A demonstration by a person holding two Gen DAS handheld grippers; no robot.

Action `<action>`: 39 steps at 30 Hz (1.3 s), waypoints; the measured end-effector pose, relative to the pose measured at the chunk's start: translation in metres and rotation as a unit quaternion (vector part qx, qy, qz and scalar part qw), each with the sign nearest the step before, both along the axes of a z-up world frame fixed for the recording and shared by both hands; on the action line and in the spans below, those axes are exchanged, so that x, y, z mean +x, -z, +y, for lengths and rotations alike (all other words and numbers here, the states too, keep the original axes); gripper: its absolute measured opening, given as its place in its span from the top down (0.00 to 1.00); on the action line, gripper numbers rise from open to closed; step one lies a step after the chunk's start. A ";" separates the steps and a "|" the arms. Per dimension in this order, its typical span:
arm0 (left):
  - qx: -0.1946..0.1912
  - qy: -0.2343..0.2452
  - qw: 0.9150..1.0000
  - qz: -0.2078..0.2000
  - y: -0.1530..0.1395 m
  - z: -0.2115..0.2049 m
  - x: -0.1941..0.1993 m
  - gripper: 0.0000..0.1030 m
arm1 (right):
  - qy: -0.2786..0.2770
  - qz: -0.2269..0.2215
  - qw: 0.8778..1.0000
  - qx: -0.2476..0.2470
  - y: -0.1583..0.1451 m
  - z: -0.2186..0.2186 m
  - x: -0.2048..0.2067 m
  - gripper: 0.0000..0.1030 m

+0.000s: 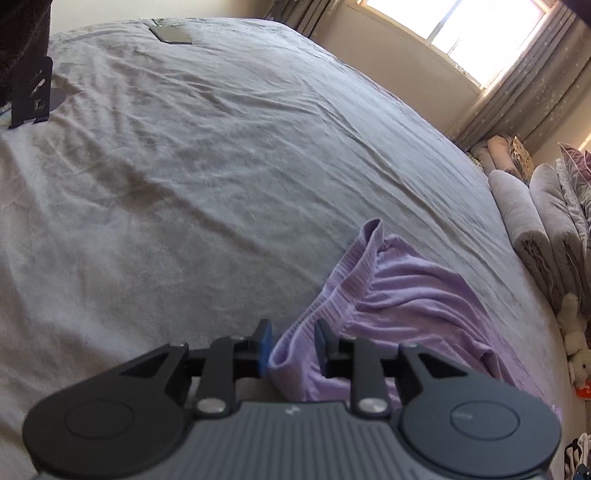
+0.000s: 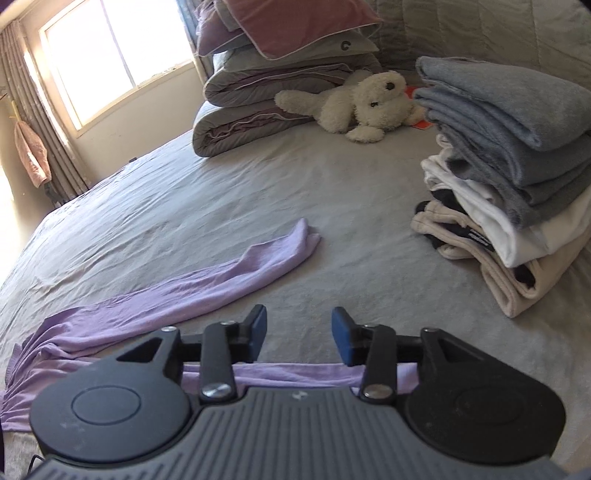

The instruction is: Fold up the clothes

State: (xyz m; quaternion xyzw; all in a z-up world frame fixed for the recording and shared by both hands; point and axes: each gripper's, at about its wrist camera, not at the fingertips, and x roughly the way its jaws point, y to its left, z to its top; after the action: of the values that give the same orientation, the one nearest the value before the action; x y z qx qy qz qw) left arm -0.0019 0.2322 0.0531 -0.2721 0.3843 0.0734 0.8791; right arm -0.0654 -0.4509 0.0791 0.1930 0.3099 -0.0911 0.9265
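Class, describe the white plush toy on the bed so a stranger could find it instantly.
Start at the grey-sheeted bed and look to its far end, where folded grey quilts are piled. The fluffy white plush dog lies just right of them, left of the stack of folded clothes. Alone among flat fabrics, it has dark eyes and limbs.

Both cams sit on the grippers, looking fwd along the fingers, low and close over the bed. Left cam faces across the sheet toward the window; right cam faces the bedhead and the pillow stack. Shared: sheet, window, lilac garment, toy dog.
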 end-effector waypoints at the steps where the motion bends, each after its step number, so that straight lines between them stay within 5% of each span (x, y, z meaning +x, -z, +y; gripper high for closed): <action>1: -0.002 0.005 1.000 -0.008 -0.004 0.000 0.004 0.58 | -0.003 -0.001 1.000 0.000 0.000 0.003 0.003 0.57; 3: -0.005 0.016 1.000 -0.023 -0.010 -0.002 0.016 0.45 | -0.006 0.000 1.000 0.002 0.000 0.006 0.012 0.56; 19: 0.043 0.119 0.991 -0.046 0.005 -0.061 0.162 0.39 | -0.019 0.044 0.999 -0.016 0.028 -0.044 0.164 0.45; 22: 0.077 0.136 0.987 -0.034 0.016 -0.070 0.173 0.48 | -0.036 0.065 0.997 -0.037 0.043 -0.054 0.179 0.45; 25: 0.101 0.147 0.983 -0.030 0.020 -0.073 0.180 0.99 | -0.077 0.073 0.994 -0.031 0.057 -0.053 0.181 0.45; 26: 0.091 0.152 0.984 -0.033 0.020 -0.070 0.180 0.98 | -0.096 0.074 0.991 -0.051 0.057 -0.047 0.180 0.62; 27: 0.091 0.144 0.985 -0.042 0.017 -0.067 0.177 0.98 | -0.095 0.076 0.991 -0.050 0.054 -0.046 0.180 0.96; 39: 0.063 0.069 0.987 -0.132 -0.024 -0.035 0.153 0.99 | 0.015 -0.093 0.990 -0.105 -0.043 -0.036 0.122 0.97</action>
State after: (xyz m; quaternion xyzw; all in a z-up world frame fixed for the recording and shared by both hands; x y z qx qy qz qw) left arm 0.1515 0.1969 0.0766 -0.1964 0.2768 0.0004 0.9406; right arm 0.0563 -0.4870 0.1222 0.1069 0.2082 -0.1191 0.9649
